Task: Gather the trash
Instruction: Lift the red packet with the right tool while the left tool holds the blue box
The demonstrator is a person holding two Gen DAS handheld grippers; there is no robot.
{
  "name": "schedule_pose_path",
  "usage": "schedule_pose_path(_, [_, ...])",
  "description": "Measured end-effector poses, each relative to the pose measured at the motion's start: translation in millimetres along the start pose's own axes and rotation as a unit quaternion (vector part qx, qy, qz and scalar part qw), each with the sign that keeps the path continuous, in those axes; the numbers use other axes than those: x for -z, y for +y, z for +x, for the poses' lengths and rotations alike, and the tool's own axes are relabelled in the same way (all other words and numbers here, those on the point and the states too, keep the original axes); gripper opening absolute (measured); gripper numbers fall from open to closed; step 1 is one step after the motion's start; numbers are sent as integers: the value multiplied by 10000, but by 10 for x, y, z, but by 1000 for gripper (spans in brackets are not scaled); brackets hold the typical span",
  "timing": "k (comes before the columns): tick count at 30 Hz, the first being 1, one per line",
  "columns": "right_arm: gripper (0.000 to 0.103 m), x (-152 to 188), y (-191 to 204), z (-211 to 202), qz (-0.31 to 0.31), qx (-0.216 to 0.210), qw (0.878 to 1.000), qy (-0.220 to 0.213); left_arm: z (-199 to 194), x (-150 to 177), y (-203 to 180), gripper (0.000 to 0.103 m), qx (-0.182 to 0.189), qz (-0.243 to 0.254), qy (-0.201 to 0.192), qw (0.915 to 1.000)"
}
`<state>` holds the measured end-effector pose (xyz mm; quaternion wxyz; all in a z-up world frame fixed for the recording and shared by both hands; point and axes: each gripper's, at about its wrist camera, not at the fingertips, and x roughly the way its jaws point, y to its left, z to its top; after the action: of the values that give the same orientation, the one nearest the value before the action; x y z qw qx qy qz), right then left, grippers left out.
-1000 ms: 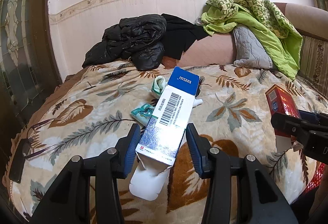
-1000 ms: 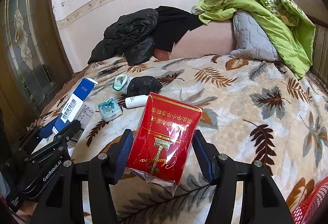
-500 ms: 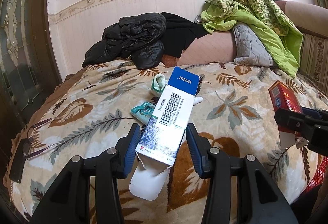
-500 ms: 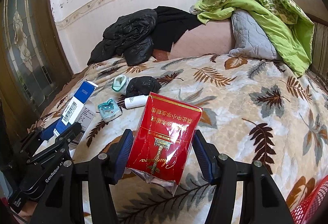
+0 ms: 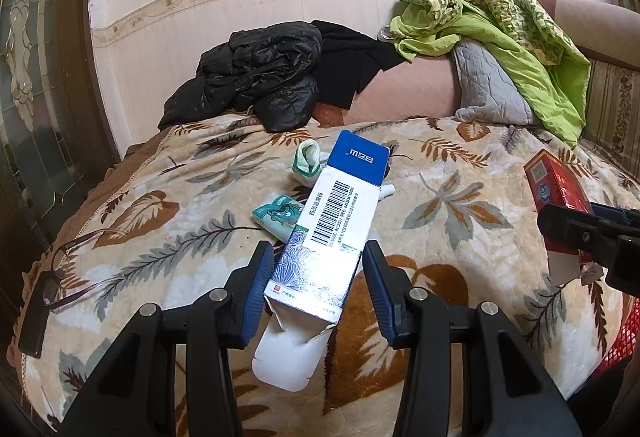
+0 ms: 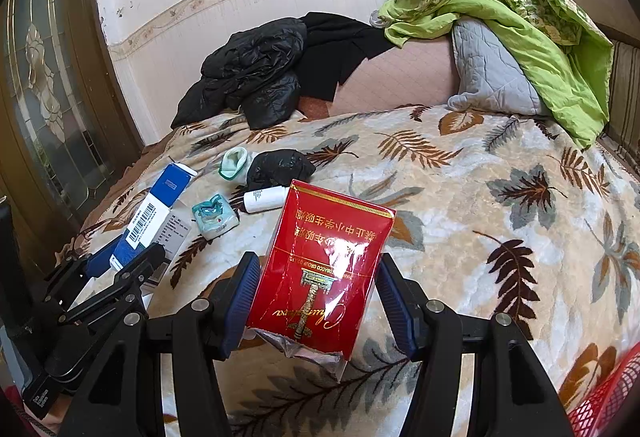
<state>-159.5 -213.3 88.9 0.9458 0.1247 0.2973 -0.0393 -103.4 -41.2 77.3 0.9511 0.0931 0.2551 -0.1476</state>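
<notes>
Almost nothing differs. In the left wrist view, the red cigarette carton (image 5: 558, 193) sits slightly higher and farther right than 1 second ago.

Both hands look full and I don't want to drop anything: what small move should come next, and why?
Probably carry both to the red basket at lower right and release. The left gripper is shut on the blue-and-white box and the right gripper on the red carton, so neither can pick more.

Blue-and-white barcoded box (image 5: 336, 225), red gold-lettered carton (image 6: 324, 273), cream leaf-print blanket (image 6: 480, 221), lime-green quilt (image 5: 500, 33)
</notes>
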Motion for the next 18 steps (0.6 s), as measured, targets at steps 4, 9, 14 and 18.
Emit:
schedule_pose_path(4, [63,-2,0,1,-3,-2,10000,0,-2,-5,-3,45,-3,-1,-1,10000])
schedule_pose_path(9, [63,3,3,-1,-7,4,10000,7,-2,-7,-5,45,-4,0,2,10000])
schedule_pose_path(14, [63,0,3,-2,-5,5,10000,4,-5,-11,-8,45,-4,6,2,10000])
schedule_pose_path(18, [63,0,5,-3,-13,-2,10000,9,-4,-8,-11,45,-3,2,7,10000])
